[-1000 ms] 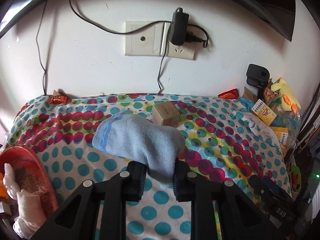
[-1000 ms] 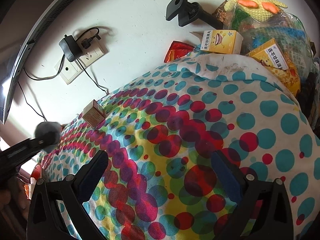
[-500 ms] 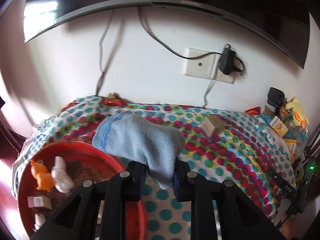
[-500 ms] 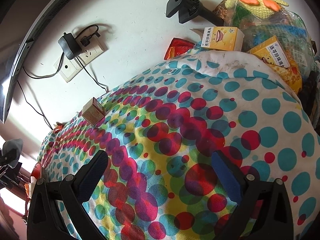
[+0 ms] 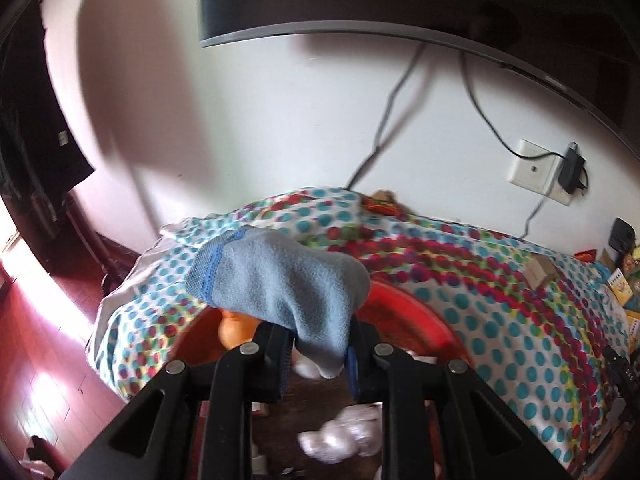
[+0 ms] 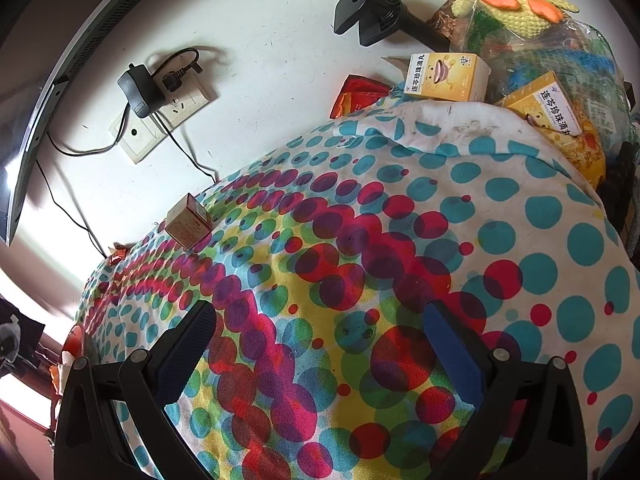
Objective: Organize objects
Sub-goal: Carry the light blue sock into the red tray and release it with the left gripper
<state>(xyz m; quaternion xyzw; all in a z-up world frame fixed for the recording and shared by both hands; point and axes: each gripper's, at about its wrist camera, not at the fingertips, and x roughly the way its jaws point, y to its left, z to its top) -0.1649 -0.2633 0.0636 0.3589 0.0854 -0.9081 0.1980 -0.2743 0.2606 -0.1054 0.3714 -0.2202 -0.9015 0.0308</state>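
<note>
My left gripper (image 5: 318, 350) is shut on a light blue sock (image 5: 276, 284) and holds it in the air over a red round tray (image 5: 412, 316) at the left end of the polka-dot cloth. The tray holds an orange toy (image 5: 236, 330) and white wrapped items (image 5: 340, 438). My right gripper (image 6: 320, 344) is open and empty, low over the polka-dot cloth (image 6: 400, 240). A small brown box (image 6: 188, 222) sits on the cloth near the wall; it also shows in the left wrist view (image 5: 540, 272).
A wall socket with a black adapter (image 6: 138, 90) and cables is behind the cloth. Yellow medicine boxes (image 6: 444, 76), a knitted yellow toy (image 6: 520, 12) and a black clamp (image 6: 372, 14) crowd the right end. A red snack wrapper (image 5: 380, 204) lies by the wall. Wooden floor (image 5: 44, 340) lies to the left.
My left gripper has swung left with the sock and now hangs over the red tray. The right gripper has barely moved.
</note>
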